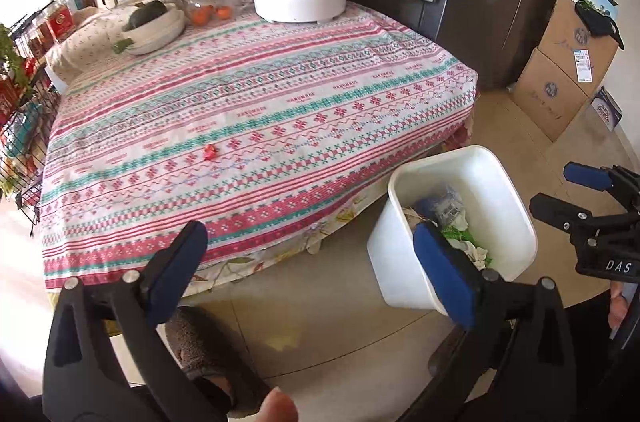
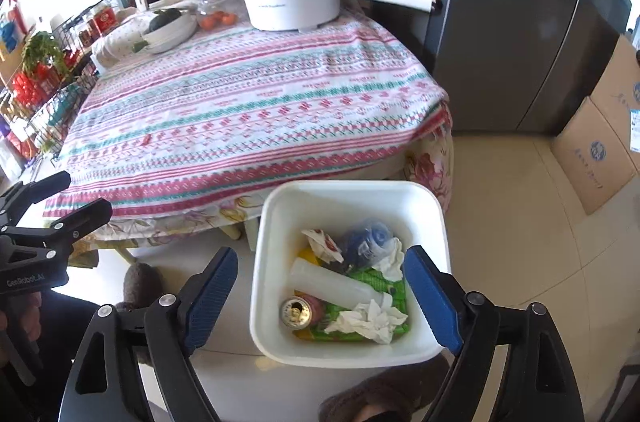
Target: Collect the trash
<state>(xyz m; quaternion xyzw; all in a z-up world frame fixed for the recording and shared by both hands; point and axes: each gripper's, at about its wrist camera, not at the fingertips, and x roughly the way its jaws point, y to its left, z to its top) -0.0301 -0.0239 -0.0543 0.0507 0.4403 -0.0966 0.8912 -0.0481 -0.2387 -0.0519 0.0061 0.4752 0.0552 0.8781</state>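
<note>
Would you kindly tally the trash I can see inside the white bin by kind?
Seen from the right wrist, inside the white bin:
Crumpled white tissues: 2, the second further back
Drink can: 1
Clear plastic bottle: 1
Green wrapper: 1
Blue crumpled bag: 1
Red-and-white wrapper: 1
Total: 7 that can be told apart; yellow bits underneath are unclear.
</note>
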